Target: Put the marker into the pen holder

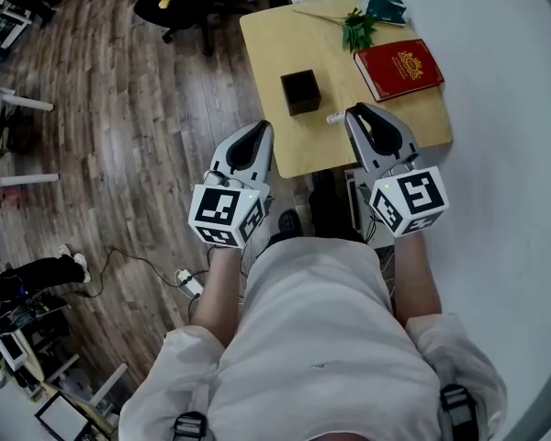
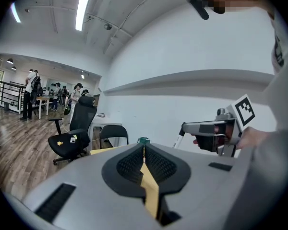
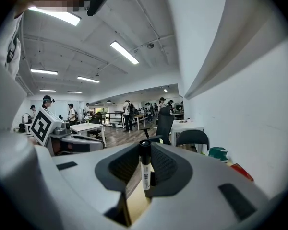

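My right tongs (image 3: 145, 150) grip the marker (image 3: 145, 174) near the head view's centre, just below the black pen holder (image 1: 300, 91), so dropping it in remains, while my left tongs (image 2: 144, 150) sit closed and empty.

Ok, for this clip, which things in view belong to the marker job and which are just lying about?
Belongs to the job:
- marker, clamped in the right gripper
- black pen holder on the table

Just lying about:
- red book
- green sprig
- left gripper, jaws together, empty and idle
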`<state>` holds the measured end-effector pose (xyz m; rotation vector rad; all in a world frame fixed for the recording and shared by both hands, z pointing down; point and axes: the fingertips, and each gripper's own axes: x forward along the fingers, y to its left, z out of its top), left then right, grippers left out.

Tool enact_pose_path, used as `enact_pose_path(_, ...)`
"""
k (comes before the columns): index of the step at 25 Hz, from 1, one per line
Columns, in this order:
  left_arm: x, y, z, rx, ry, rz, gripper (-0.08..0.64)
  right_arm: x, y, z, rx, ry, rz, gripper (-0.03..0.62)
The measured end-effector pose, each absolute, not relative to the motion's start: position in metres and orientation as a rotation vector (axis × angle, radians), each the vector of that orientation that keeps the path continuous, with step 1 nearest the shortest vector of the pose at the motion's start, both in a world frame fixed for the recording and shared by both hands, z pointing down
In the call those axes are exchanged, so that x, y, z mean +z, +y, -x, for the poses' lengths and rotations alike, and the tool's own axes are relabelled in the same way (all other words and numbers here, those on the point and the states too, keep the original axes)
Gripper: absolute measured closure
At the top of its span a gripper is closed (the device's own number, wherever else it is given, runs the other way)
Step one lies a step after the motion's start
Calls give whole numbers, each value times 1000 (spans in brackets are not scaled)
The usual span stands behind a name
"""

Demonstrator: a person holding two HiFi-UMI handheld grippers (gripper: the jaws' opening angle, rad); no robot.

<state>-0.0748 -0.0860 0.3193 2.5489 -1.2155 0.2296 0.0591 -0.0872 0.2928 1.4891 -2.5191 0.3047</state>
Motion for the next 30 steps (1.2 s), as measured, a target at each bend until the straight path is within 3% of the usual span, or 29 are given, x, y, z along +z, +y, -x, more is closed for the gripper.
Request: enact_pose_path(30, 391, -153, 52, 273, -1446, -2231, 548, 394, -222, -36, 432, -2592, -942, 522)
